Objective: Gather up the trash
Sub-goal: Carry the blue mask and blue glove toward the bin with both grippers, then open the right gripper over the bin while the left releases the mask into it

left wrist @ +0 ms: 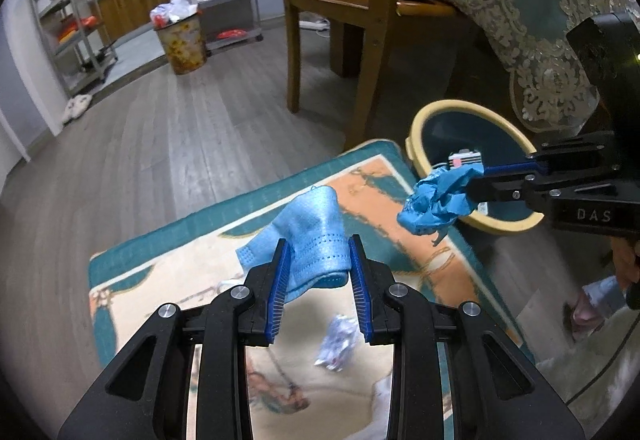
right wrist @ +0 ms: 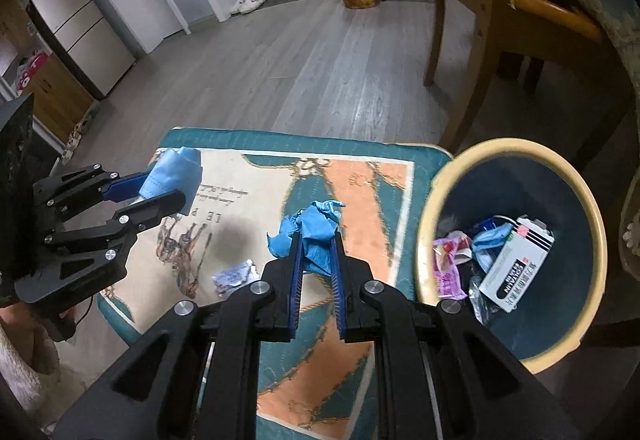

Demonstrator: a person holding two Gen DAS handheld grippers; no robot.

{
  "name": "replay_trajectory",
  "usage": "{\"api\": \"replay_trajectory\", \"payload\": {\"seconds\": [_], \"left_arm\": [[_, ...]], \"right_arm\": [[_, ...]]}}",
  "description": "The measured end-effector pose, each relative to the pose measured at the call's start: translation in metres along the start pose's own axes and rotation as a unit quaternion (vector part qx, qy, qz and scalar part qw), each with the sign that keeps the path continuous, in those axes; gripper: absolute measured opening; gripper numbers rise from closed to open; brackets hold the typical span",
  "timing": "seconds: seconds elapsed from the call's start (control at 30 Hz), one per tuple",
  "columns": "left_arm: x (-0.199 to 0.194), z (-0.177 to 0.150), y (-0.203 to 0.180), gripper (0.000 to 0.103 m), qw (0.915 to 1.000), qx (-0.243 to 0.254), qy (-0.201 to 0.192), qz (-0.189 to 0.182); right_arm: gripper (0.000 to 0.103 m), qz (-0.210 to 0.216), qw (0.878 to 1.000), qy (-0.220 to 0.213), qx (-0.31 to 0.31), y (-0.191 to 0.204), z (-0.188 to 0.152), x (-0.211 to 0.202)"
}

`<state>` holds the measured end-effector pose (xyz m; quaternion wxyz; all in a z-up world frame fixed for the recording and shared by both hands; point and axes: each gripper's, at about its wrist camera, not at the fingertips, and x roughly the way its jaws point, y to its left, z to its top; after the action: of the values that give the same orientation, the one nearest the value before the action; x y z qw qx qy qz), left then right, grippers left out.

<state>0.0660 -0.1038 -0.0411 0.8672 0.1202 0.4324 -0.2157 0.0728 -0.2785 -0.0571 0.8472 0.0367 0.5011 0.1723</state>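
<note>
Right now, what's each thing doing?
Left gripper: shut on face mask.
Face mask: pinched, lifted off rug.
Right gripper: shut on blue glove.
Blue glove: crumpled, held beside bin.
Bin: upright, open, trash inside.
Foil wrapper: crumpled, lying on rug.

1. The left wrist view looks forward and down along its fingers, close above the rug (left wrist: 168, 272), facing the kitchen end.
2. The right wrist view looks likewise from the rug's right.
3. Both share rug, bin (right wrist: 440, 196) and chair (left wrist: 376, 52).
</note>
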Motion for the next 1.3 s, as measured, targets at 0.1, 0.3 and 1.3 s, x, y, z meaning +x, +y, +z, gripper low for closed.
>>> {"api": "replay_trajectory", "payload": {"seconds": [0.1,0.3,1.3], "left_arm": [[0.009,0.006,-0.015,0.031,0.9999,0.007,0.003,-0.01],[0.028,0.019,-0.052,0.031,0.999,0.026,0.005,-0.037],[0.085,0.047,-0.162,0.056,0.9934,0.04,-0.041,-0.099]], "right_arm": [[0.013,-0.013,1.0,-0.005,0.02,-0.02,0.0,-0.006],[0.013,-0.051,0.995,-0.018,0.085,-0.079,-0.004,-0.022],[0.021,-0.161,0.973,-0.055,0.155,-0.168,-0.029,-0.052]]}}
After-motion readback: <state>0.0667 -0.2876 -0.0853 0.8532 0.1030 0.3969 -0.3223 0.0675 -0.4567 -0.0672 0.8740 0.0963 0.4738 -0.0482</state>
